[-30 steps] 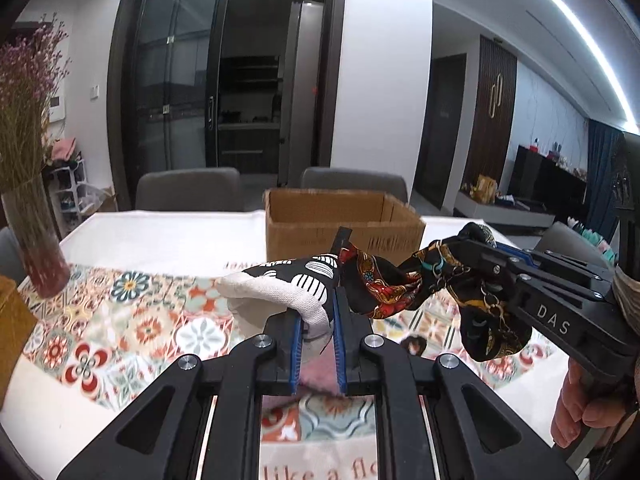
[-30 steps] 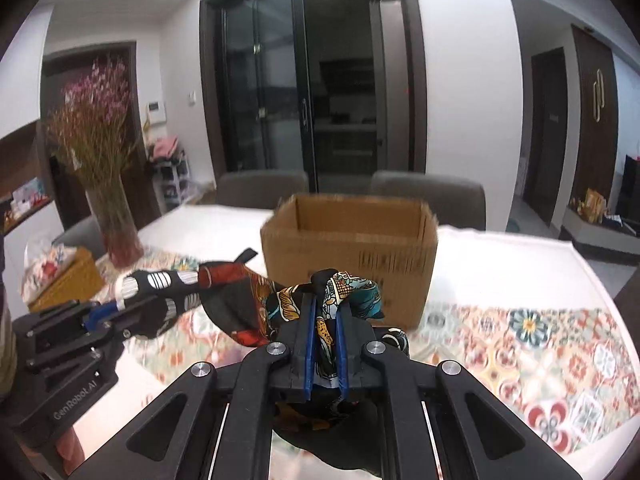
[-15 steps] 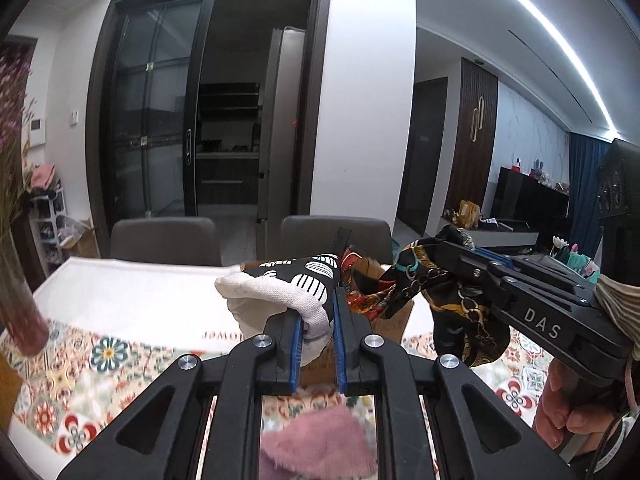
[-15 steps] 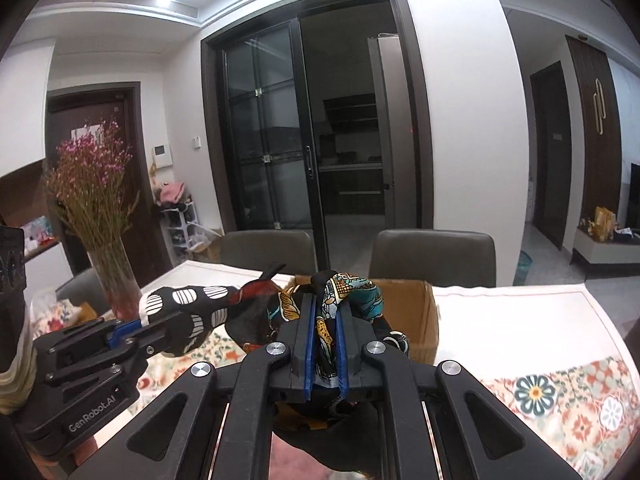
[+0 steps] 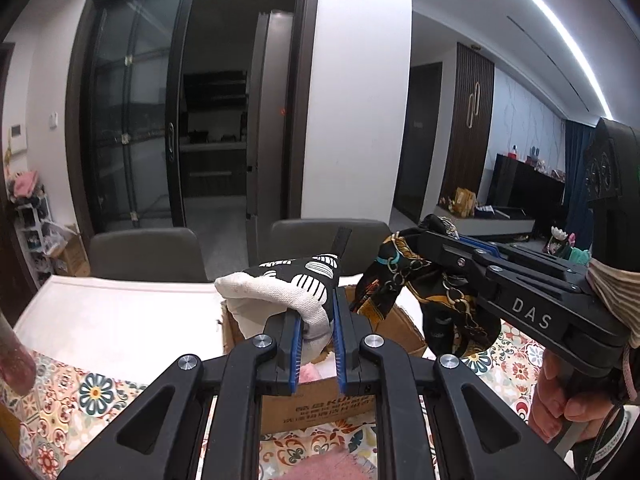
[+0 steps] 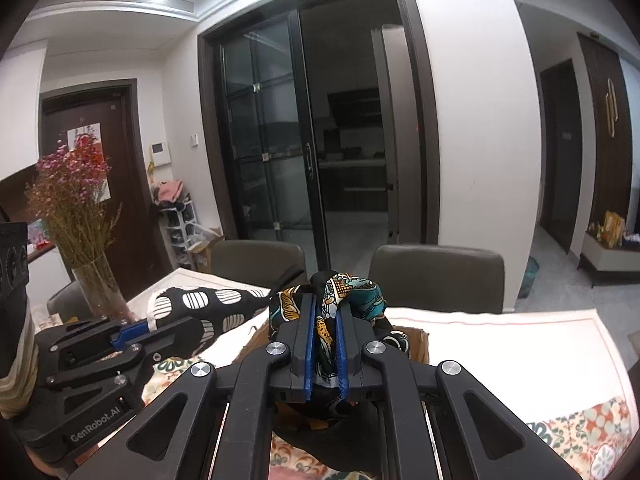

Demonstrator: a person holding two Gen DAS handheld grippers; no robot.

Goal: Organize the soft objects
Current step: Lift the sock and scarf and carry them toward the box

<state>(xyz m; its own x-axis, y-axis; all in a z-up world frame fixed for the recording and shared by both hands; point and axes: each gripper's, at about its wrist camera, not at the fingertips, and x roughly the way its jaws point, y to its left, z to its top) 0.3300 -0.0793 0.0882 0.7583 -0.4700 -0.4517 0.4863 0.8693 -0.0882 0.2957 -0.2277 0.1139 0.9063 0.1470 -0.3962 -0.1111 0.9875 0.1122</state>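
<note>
The left gripper (image 5: 316, 320) is pinched on the white end of a black-and-white patterned cloth item (image 5: 288, 284), its blue pads pressed against the fabric from both sides. From the jaws that item rises and runs sideways, its pale rounded end bulging to the left of the fingers and its black part with striped ovals tapering to the right into a thin black strip that sticks up. In the right wrist view the same item lies roughly level, its long axis running from the left gripper toward the other tool. The right gripper (image 6: 326, 320) is clamped on a colourful printed scarf (image 6: 352, 288), a bunch of which stands up between and above its fingertips while the rest hangs below the jaws in dark folds. Both soft things are held up off the table, side by side and close together; whether they touch cannot be told. Below and just beyond them sits an open cardboard box (image 5: 316, 404), its flaps spread, on a table with a patterned tablecloth (image 5: 96, 392). A pink fuzzy cloth (image 5: 320, 468) lies on the tablecloth at the near edge of the left view. A bare hand (image 5: 560, 400) grips the right tool's handle. A vase of dried pink flowers (image 6: 80, 216) stands at the left, and two grey chairs (image 6: 436, 276) face the far side.
</note>
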